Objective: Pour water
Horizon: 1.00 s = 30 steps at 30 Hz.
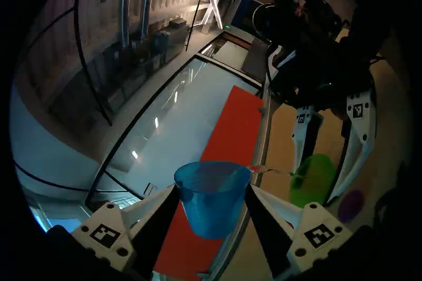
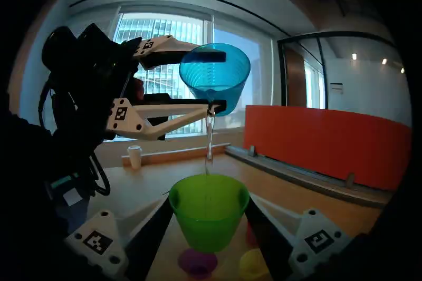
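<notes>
Right gripper (image 2: 209, 203) is clamped on the translucent green plastic cup (image 2: 209, 223), held upright over the wooden table (image 2: 295, 191). A thin water stream (image 2: 209, 141) enters at its far rim. Above, the left gripper (image 2: 212, 80) grasps the tilted translucent blue plastic cup (image 2: 215, 70). Recommended: gentle tilt, and centre the green cup under the stream.

Orange panel (image 2: 337, 144) upright along far edge of wooden table (image 2: 295, 191), metal rail at its foot. White paper cup (image 2: 135, 156) upright on wooden ledge below window (image 2: 158, 33); tall building beyond glass. Purple cup (image 2: 197, 263) and yellow cup (image 2: 253, 266) on table, near each other, partly hidden. Glass partition (image 2: 364, 86) beside panel, small lights showing in it. Pipes (image 1: 126, 12) along ceiling in left gripper view.
</notes>
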Each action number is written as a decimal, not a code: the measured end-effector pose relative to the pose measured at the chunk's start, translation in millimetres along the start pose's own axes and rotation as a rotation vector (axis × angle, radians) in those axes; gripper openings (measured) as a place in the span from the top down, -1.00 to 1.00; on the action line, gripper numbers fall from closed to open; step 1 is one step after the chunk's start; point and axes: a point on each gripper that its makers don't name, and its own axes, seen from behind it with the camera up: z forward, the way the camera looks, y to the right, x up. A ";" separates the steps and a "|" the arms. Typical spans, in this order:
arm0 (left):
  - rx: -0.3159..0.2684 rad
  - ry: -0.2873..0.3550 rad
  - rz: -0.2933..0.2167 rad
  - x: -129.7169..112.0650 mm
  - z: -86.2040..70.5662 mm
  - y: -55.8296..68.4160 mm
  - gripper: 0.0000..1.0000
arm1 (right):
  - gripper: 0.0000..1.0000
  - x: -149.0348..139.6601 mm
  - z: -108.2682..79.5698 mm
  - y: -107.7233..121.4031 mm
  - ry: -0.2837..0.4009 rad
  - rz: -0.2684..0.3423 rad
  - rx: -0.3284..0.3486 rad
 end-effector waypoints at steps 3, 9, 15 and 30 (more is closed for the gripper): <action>0.003 0.000 0.010 0.4 -0.6 -0.8 -0.69 | -0.81 0.9 -0.2 0.2 0.000 -0.002 -0.001; 0.011 0.003 0.025 1.1 -1.1 -3.8 -0.68 | -0.80 1.0 -0.7 0.1 -0.002 -0.005 -0.002; 0.016 0.008 0.037 1.4 -2.2 -4.1 -0.68 | -0.81 0.3 -0.3 -0.7 -0.006 -0.010 -0.002; 0.019 0.026 0.058 2.2 -5.2 -2.5 -0.68 | -0.80 1.6 -1.3 -1.1 -0.007 -0.014 0.000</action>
